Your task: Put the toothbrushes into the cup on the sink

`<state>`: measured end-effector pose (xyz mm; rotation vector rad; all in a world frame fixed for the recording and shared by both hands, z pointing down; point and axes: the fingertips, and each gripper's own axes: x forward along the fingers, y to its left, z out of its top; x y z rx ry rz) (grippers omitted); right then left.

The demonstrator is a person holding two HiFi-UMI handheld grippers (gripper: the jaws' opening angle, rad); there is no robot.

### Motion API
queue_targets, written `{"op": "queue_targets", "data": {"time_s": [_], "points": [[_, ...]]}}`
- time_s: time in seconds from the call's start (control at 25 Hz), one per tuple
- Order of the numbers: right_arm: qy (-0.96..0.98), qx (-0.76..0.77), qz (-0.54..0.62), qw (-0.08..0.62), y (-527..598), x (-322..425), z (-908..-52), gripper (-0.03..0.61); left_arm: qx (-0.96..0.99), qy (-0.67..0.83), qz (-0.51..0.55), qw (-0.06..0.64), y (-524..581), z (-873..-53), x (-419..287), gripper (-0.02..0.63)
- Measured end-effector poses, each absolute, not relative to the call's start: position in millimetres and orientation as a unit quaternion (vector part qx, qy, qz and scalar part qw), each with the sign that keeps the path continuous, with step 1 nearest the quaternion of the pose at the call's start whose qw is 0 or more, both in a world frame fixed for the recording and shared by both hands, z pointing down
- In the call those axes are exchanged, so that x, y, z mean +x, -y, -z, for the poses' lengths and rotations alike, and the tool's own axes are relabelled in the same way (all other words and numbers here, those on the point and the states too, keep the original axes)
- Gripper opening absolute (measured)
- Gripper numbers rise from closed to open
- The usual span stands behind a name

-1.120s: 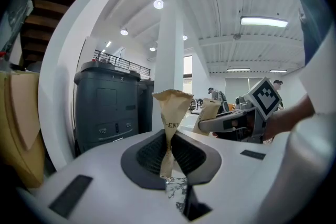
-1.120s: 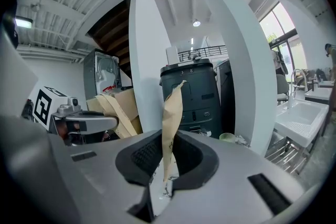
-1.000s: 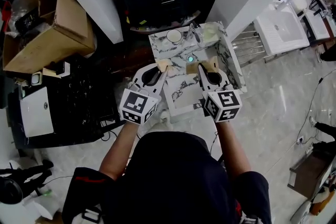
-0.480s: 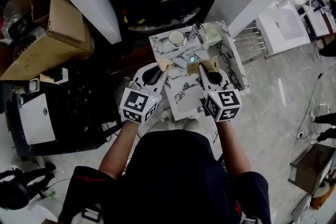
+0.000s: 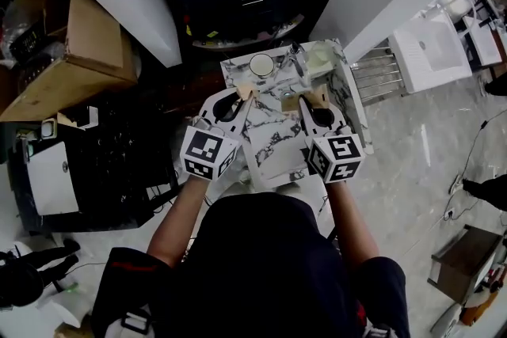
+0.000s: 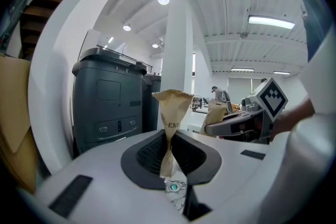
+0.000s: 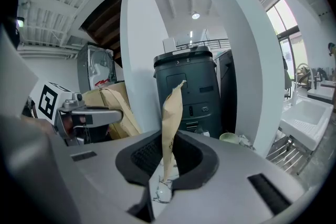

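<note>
A white cup [image 5: 261, 65] stands at the far left of the marble sink top [image 5: 273, 140], seen in the head view. My left gripper [image 5: 246, 94] is shut on a brown paper toothbrush packet [image 6: 170, 113] that stands upright between its jaws, a short way in front of the cup. My right gripper [image 5: 306, 101] is shut on a second brown paper packet [image 7: 170, 118], also upright, over the middle of the sink. The two grippers are side by side and apart; the right gripper [image 6: 247, 120] shows in the left gripper view. The brushes inside the packets are hidden.
A pale green container [image 5: 319, 55] and a faucet [image 5: 295, 51] sit at the sink's far edge. A dark cabinet [image 7: 189, 92] stands behind the sink. Cardboard boxes [image 5: 71, 51] lie at the left, and a metal rack [image 5: 379, 74] and a white basin [image 5: 428, 47] at the right.
Both grippers, still holding their packets, have moved forward over the sink, and the left one is now closer to the cup. The jaws have not changed.
</note>
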<state>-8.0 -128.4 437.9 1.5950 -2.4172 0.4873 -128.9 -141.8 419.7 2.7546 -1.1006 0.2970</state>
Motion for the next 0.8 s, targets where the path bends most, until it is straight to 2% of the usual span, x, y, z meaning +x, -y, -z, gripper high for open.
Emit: {"op": "queue_targets", "data": {"time_s": [0.8], "points": [[0.838, 0.492, -0.198, 0.127, 176, 20, -467, 0.061, 0.89, 0.428, -0.133, 0.078, 220, -451, -97, 0.038]]}}
